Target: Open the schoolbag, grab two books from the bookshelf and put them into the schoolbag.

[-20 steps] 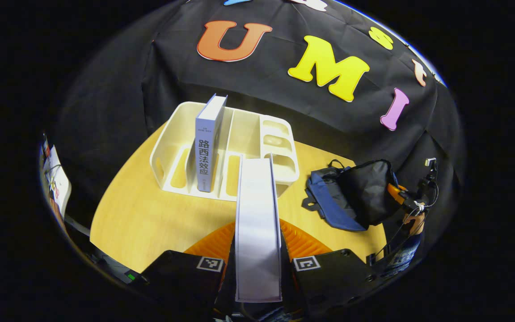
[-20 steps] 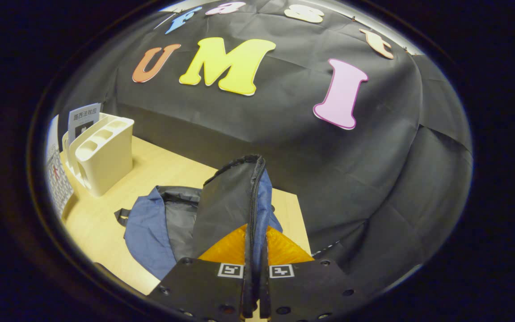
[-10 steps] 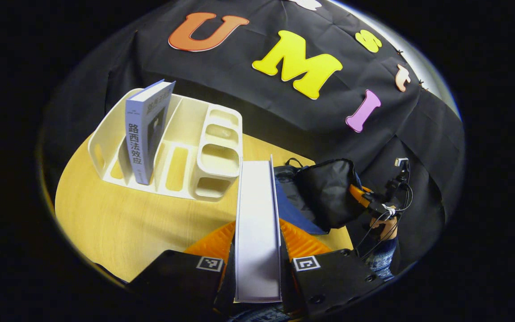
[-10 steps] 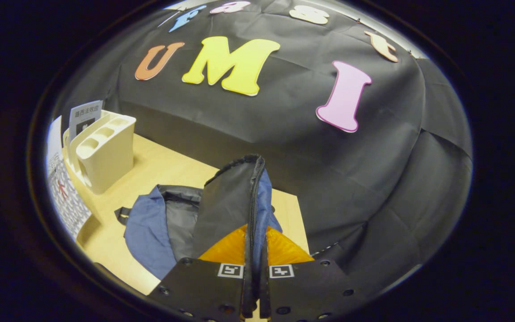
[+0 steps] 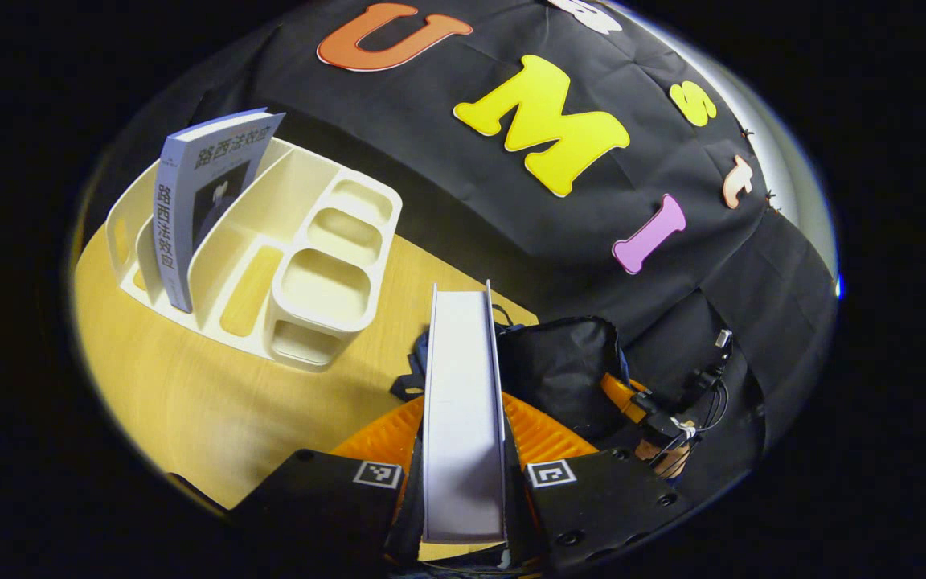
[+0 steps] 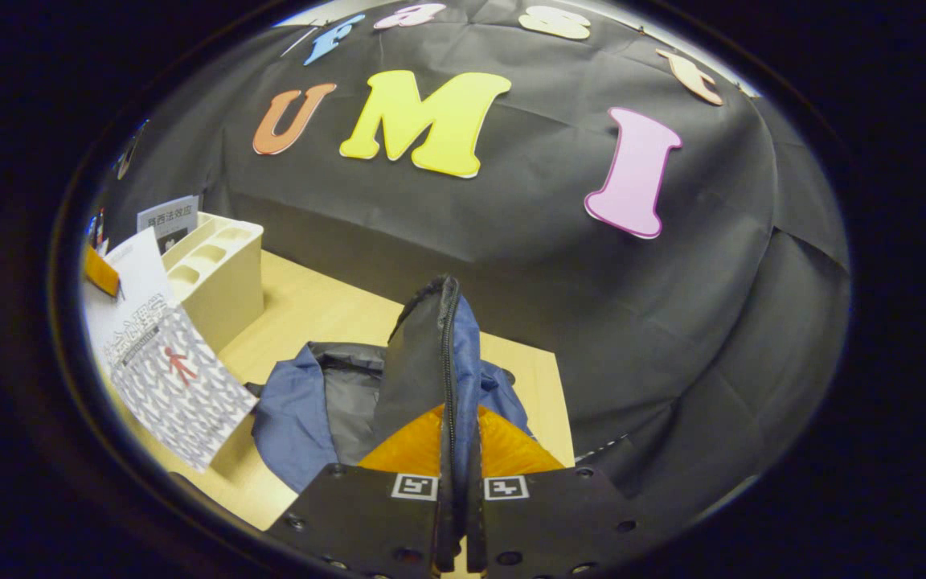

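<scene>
Beside the cream plastic bookshelf on the wooden table, the schoolbag lies open, blue cloth outside, grey lining within. One book stands tilted in a far slot of the bookshelf. The left gripper is clamped on a white book, held edge-on above the schoolbag and hiding part of it. The right gripper pinches the schoolbag's zippered flap upright. The second book's patterned cover is cut off at the edge of the right gripper view.

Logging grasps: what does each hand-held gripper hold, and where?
Left hand-held gripper: white book, clamped across its covers. Right hand-held gripper: schoolbag, at its zipper edge.
</scene>
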Available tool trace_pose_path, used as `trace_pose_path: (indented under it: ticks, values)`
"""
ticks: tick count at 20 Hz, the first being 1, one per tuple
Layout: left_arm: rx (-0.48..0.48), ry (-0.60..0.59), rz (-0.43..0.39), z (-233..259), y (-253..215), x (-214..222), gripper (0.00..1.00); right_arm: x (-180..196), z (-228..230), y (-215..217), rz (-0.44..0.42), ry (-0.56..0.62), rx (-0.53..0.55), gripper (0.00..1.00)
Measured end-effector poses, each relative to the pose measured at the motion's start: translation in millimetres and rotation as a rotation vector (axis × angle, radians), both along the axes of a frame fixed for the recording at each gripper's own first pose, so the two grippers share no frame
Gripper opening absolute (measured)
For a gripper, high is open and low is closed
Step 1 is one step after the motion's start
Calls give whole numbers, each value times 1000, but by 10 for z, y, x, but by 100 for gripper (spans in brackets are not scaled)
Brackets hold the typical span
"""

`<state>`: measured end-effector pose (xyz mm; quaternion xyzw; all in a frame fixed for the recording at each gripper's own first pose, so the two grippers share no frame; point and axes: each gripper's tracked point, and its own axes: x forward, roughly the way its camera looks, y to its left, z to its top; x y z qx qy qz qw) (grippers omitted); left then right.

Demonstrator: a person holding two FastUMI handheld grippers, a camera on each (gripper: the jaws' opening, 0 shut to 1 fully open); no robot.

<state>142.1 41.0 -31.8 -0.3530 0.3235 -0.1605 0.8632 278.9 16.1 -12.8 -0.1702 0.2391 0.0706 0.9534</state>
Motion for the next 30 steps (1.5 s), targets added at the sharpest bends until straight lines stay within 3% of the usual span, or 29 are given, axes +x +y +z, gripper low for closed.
trace_pose_path:
  ticks: [8, 13, 22, 24, 30]
  values:
    - [-187, -39, 101, 40, -493, 757, 42, 85, 252, -23, 4, -48, 24, 6]
    - [-264, -8, 165, -227, -778, 1107, 43, 88, 280, -18, 11, -60, 33, 6]
    - [-383, 103, 204, -836, -1487, 1528, 43, 96, 343, 20, 10, -81, 23, 6]
    - [-372, 118, 181, -979, -1667, 1527, 43, 85, 336, 64, 16, -78, 34, 6]
    - [-146, -11, 149, -1176, -1856, 1471, 43, 80, 369, 215, 26, -102, 89, 6]
